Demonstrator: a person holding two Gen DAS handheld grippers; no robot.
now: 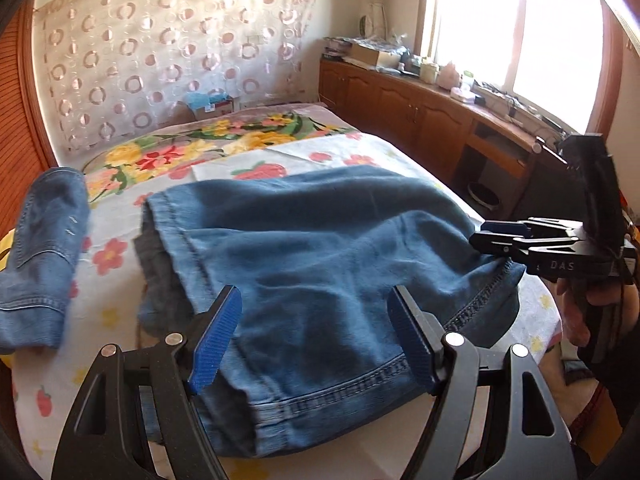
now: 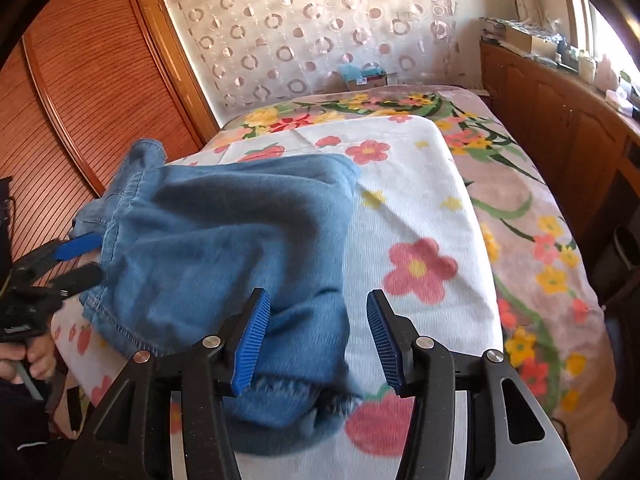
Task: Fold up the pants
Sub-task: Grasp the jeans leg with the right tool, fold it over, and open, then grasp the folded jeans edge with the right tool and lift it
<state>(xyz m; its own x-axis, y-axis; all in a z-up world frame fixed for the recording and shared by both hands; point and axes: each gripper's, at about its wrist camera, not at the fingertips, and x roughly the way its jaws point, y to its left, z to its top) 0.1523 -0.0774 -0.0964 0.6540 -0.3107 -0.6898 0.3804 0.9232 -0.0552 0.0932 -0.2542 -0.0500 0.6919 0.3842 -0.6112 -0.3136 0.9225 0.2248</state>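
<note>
Blue denim pants (image 1: 320, 256) lie folded over in a heap on the flowered bed sheet (image 1: 120, 256); they also show in the right wrist view (image 2: 224, 248). My left gripper (image 1: 314, 336) is open, its blue pads on either side of the hemmed edge near me, with nothing held. My right gripper (image 2: 318, 340) is open above the near right edge of the pants. In the left wrist view it shows at the right (image 1: 500, 236), beside the pants' right edge. The left gripper shows at the left of the right wrist view (image 2: 78, 262), open by the waistband.
A second blue denim piece (image 1: 44, 248) lies at the left on the bed. A wooden cabinet (image 1: 420, 116) with clutter runs under the window at right. A wooden slatted wardrobe (image 2: 80, 92) stands at left. A patterned curtain (image 1: 168, 52) hangs behind the bed.
</note>
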